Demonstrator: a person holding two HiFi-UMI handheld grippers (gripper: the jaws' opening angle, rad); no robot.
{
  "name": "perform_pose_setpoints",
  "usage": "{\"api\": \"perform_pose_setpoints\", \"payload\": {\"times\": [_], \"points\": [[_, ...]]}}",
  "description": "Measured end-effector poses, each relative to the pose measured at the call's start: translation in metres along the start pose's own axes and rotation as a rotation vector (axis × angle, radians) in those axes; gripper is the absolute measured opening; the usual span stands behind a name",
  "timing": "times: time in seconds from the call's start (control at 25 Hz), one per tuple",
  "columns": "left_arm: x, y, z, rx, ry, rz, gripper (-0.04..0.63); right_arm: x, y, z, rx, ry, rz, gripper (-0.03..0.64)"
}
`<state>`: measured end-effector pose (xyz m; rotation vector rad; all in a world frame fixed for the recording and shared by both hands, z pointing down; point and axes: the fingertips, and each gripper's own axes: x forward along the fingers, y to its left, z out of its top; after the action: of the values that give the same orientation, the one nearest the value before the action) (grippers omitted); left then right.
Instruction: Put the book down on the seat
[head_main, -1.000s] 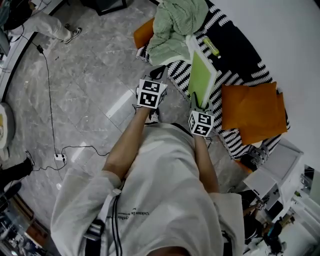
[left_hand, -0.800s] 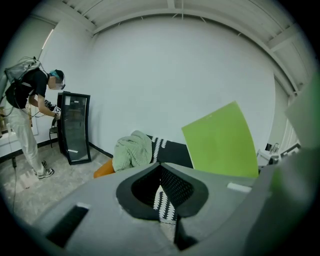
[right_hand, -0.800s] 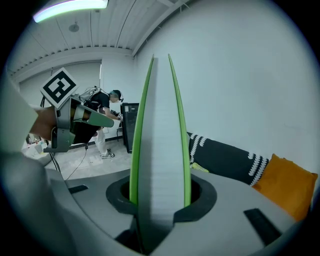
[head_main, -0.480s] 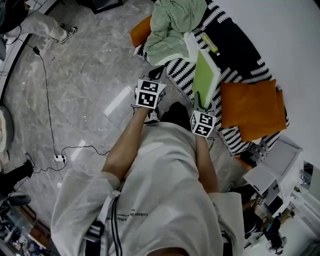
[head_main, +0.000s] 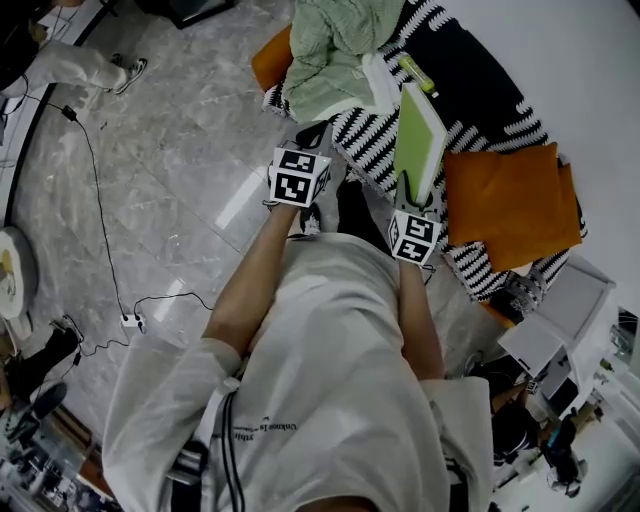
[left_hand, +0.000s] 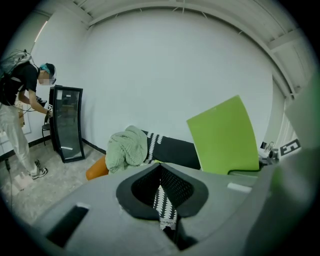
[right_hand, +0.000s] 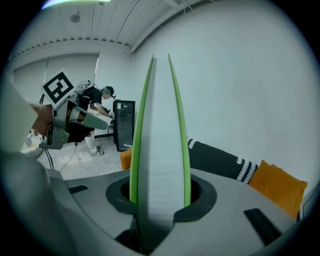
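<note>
Green covers mark the book (head_main: 420, 140), which is clamped at its near end in the right tongs (head_main: 411, 196). In the right gripper view the pale page edge rises straight up between the two covers, with the tongs (right_hand: 160, 196) closed on the book (right_hand: 160, 145) from both sides. It is held on edge rather than flat, and in the head view its long axis runs away from the person and over the striped seat (head_main: 492, 112). The seat lies directly beneath and beyond the book. A heaped pale green blanket (head_main: 340, 50) is off to the left and an orange cushion (head_main: 510, 205) is close on the right. The left tongs (head_main: 312, 140) hover near the seat's front edge, well to the left of the book. In the left gripper view their tips (left_hand: 161, 172) meet with nothing between them, and only the striped fabric shows through the slit below. The book (left_hand: 225, 135) shows there as a tilted green panel to the right. The right hand alone carries the load and is the nearer one to the bare stripes. Laying the book down probably calls for rolling it onto one cover and lowering it between the blanket and the cushion.
</note>
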<state>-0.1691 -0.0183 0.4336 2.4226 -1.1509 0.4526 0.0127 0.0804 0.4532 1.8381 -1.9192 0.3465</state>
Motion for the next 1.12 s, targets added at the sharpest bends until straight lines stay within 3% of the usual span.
{"api": "perform_pose_setpoints", "payload": {"times": [0.16,0.48,0.84,1.12], "points": [[0.014,0.001,0.013,0.012,-0.001,0.004,0.003,0.016,-0.011,0.009,0.037,-0.008,-0.003,0.126],[0.051,-0.004,0.015,0.046,0.056,-0.031,0.002,0.047,-0.026,0.032,-0.003,-0.012,0.001,0.127],[0.095,-0.002,0.019,-0.012,0.085,-0.050,0.002,0.072,-0.037,0.041,-0.042,0.022,0.011,0.127],[0.140,-0.017,0.006,-0.028,0.159,-0.093,0.002,0.091,-0.059,0.019,-0.026,0.103,0.020,0.127]]}}
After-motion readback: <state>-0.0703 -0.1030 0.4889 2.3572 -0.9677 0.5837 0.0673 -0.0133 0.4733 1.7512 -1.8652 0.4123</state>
